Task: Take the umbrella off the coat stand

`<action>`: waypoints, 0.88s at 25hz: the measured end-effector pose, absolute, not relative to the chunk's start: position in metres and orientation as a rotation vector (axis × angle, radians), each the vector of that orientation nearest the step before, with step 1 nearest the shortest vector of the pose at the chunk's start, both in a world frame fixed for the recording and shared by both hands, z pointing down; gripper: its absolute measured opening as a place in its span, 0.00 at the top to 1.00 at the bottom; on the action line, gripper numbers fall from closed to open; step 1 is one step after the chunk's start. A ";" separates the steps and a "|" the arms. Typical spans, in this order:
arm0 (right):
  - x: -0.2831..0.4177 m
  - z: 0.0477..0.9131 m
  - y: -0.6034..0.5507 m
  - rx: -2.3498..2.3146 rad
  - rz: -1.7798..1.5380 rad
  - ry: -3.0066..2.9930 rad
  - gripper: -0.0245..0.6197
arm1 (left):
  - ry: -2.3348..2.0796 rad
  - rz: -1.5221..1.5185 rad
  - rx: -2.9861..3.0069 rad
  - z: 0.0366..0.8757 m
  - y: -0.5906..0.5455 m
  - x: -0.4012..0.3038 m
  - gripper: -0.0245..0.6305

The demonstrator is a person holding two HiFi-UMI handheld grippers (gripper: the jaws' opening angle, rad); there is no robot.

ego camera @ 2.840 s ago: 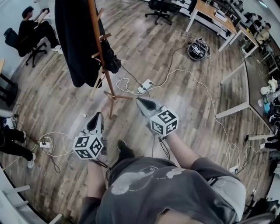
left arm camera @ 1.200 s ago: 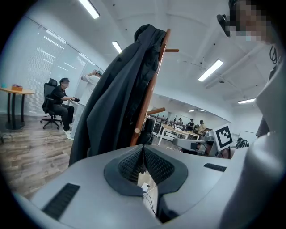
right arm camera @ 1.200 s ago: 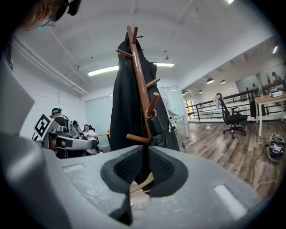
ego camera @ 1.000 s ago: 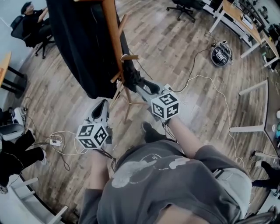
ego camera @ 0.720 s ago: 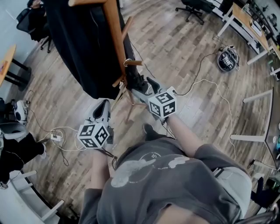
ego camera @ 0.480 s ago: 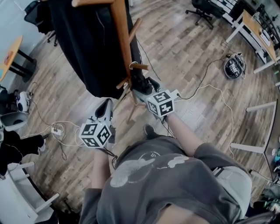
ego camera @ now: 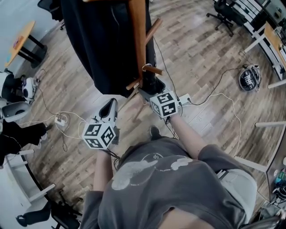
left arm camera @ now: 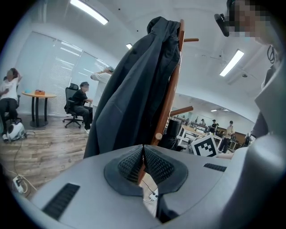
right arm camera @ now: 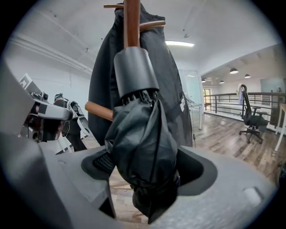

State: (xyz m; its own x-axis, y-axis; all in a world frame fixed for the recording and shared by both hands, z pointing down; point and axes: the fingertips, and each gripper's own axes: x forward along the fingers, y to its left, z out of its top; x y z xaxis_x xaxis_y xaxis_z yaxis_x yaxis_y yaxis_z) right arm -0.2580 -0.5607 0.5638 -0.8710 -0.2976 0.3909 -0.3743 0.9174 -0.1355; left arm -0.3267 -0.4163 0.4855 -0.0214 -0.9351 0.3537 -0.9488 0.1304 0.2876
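A folded black umbrella (right arm camera: 143, 147) with a grey cylindrical handle (right arm camera: 135, 74) hangs from a peg (ego camera: 152, 69) of the wooden coat stand (ego camera: 139, 40). A long black coat (ego camera: 107, 44) hangs on the stand's far side. My right gripper (ego camera: 147, 92) stands open and wide around the umbrella's bundled fabric, which fills the space between its jaws; one ribbed pad (right arm camera: 102, 163) shows beside the cloth. My left gripper (ego camera: 109, 107) is lower and to the left of the stand, shut and empty, its pads (left arm camera: 143, 156) meeting.
White cables and a power strip (ego camera: 184, 99) lie on the wood floor behind the stand, another strip (ego camera: 60, 120) at left. An office chair (ego camera: 225, 11) and a round black device (ego camera: 250, 78) sit far right. My shoe (ego camera: 155, 132) is near the stand's base.
My right gripper has moved in and lower onto the hanging umbrella, and its jaws have spread wide around it. The left gripper has crept forward a little.
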 end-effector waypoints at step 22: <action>-0.254 0.551 -0.555 0.554 0.233 -2.735 0.55 | -1.995 0.027 1.783 0.477 -0.377 -0.335 0.95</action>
State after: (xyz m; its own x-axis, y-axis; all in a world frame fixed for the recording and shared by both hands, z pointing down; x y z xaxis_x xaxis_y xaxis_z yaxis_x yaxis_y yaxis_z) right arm -0.2541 -0.5555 0.5513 -0.8663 -0.3477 0.3588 -0.4035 0.9104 -0.0919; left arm -0.3348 -0.3771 0.4769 -0.0527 -0.9361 0.3477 -0.9453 0.1590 0.2849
